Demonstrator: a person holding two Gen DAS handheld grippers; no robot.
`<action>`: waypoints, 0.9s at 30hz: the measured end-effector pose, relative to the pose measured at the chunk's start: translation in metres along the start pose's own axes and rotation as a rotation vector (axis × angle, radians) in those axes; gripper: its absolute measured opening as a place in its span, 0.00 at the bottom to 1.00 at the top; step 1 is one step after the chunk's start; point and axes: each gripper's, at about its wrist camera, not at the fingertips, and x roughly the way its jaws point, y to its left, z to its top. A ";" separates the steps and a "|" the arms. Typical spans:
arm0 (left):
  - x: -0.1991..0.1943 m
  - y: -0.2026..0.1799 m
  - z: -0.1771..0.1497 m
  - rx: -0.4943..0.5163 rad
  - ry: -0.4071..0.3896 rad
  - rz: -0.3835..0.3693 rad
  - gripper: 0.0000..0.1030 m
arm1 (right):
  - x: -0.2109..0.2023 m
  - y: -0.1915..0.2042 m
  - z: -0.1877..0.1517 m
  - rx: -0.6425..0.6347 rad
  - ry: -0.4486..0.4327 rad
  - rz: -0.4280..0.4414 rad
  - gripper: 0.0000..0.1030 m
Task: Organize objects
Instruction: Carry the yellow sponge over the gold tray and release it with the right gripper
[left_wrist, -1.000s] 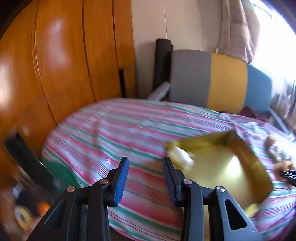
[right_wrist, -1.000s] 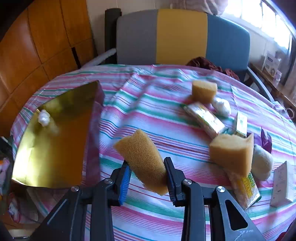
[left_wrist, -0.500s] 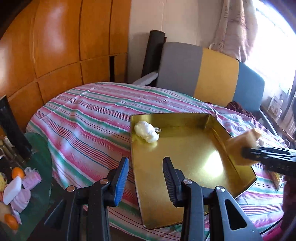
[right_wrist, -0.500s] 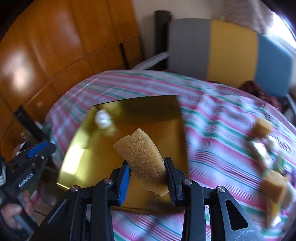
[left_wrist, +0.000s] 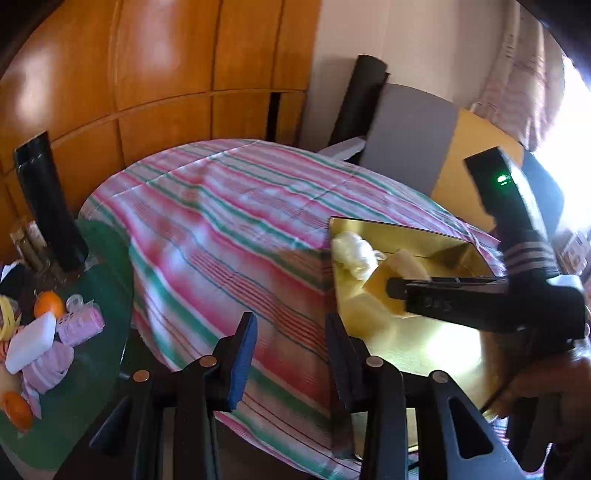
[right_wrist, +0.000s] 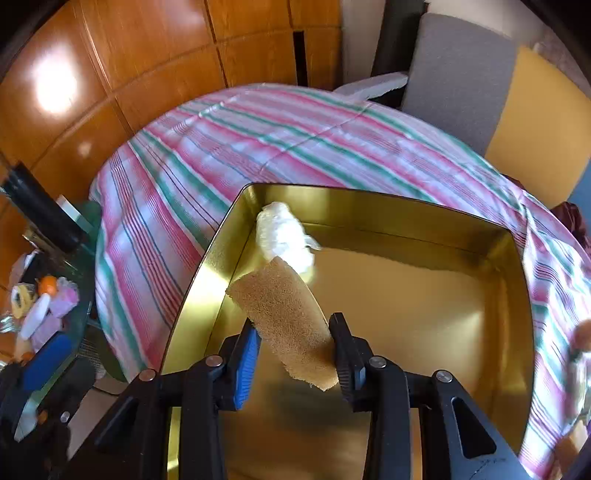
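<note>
Over the gold tray (right_wrist: 424, 295) our right gripper (right_wrist: 293, 349) clamps a tan sponge (right_wrist: 286, 314) between both jaws, sponge angled up and forward, its far end close to a white fluffy wad (right_wrist: 284, 236) that sits in the tray's far left corner. Right wrist view gives us the whole tray interior plus the far rim; whether the sponge touches the tray floor we can't tell. Tray rests on a pink-and-green striped tablecloth (right_wrist: 221, 147).

Left wrist view adds the side angle: right gripper (left_wrist: 391, 290) comes in from the right, sponge (left_wrist: 384, 280) sticking out just beside the wad (left_wrist: 352, 251), tray (left_wrist: 424, 343) partly covered by it. Our left gripper (left_wrist: 291, 345) has jaws apart with nothing between them, over the tablecloth (left_wrist: 221, 221) at the tray's near left edge. Only this view clearly shows a green side surface (left_wrist: 96, 369) lower left with oranges (left_wrist: 48, 303), pink rolls (left_wrist: 79, 325) and a white block (left_wrist: 29, 341). Right view catches that clutter small and blurred, plus the left gripper's blue pad at the bottom left.
</note>
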 end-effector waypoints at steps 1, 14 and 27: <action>0.001 0.002 0.001 -0.005 0.002 0.004 0.37 | 0.007 0.004 0.002 -0.006 0.009 -0.004 0.40; 0.009 0.012 0.001 -0.029 0.008 0.033 0.37 | -0.036 0.030 -0.019 -0.115 -0.171 -0.161 0.83; -0.009 -0.010 -0.003 0.030 -0.020 -0.010 0.37 | -0.101 0.017 -0.042 -0.090 -0.307 -0.268 0.87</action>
